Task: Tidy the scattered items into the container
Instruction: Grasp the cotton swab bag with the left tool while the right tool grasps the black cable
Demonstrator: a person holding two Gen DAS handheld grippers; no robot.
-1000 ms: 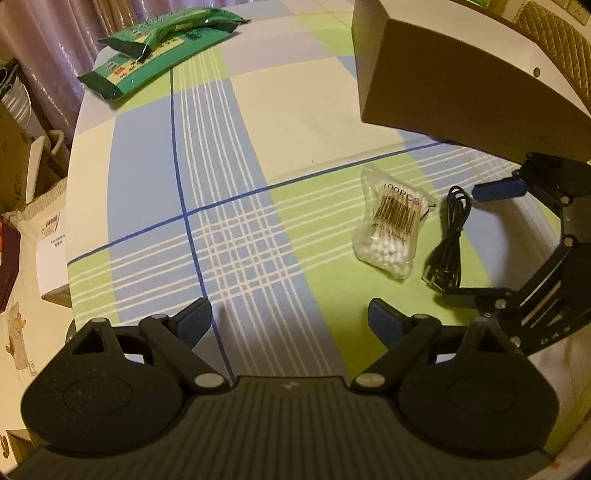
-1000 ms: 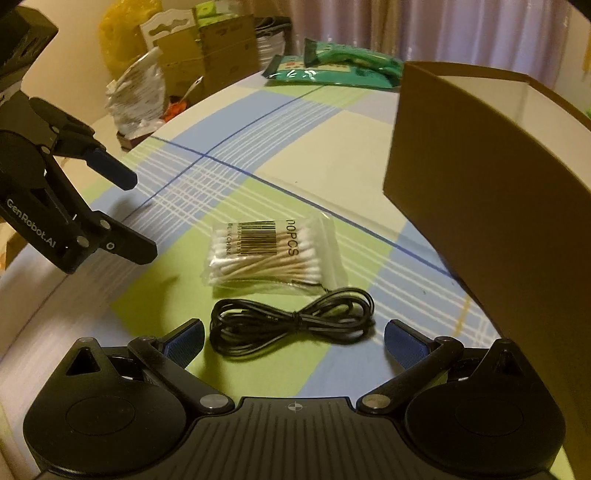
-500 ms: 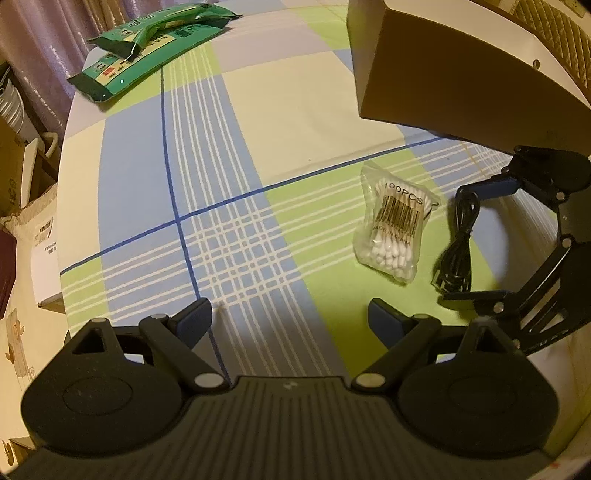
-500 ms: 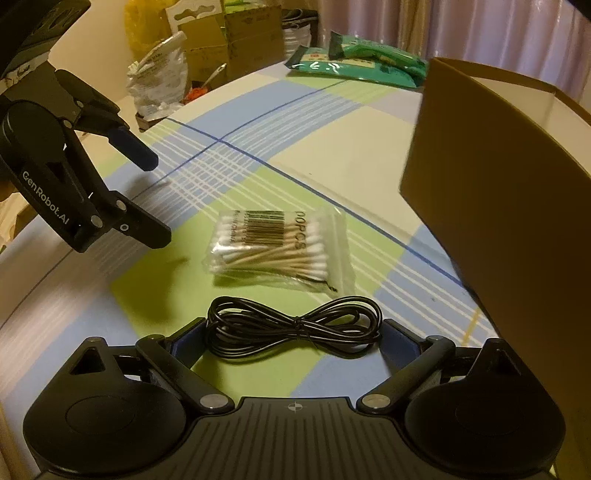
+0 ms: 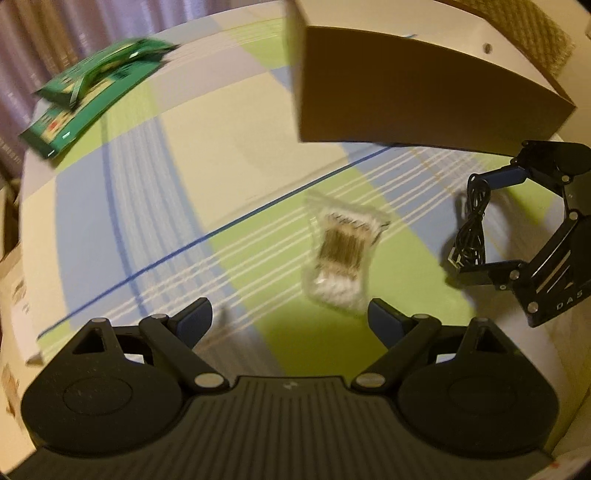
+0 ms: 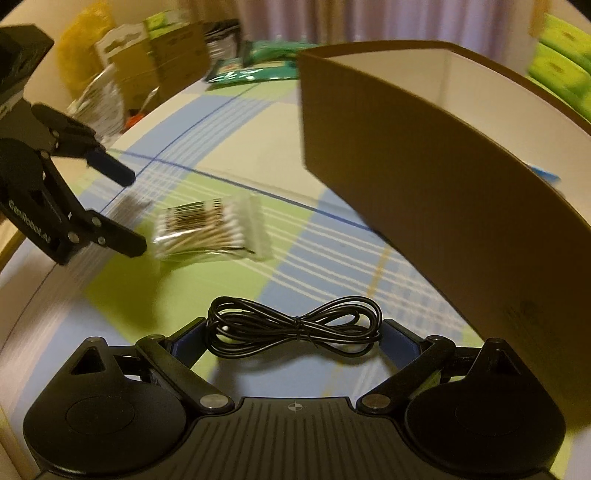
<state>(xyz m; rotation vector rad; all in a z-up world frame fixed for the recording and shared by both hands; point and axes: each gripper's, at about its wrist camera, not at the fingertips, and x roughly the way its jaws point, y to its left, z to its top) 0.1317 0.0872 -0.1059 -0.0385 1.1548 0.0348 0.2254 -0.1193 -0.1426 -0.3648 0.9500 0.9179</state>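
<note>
The right tongs [image 6: 295, 332] stood wide around the coiled cable [image 6: 295, 326], its long axis crosswise, three-to-nine.

Black cable [image 6: 295, 326], tied in a figure-eight bundle, lies flat at lower centre of my right view. Clear bag of cotton swabs [image 6: 210, 229] flat, mid-left. Open brown cardboard box [image 6: 424, 177] fills upper right.

It looked like a lived-in home: a checked tablecloth [image 5: 229, 155] covered the table, curtains [image 6: 332, 18] hung behind, and cardboard boxes [image 6: 173, 48] and bags [image 6: 99, 92] crowded the floor beside green packets [image 5: 92, 96].
</note>
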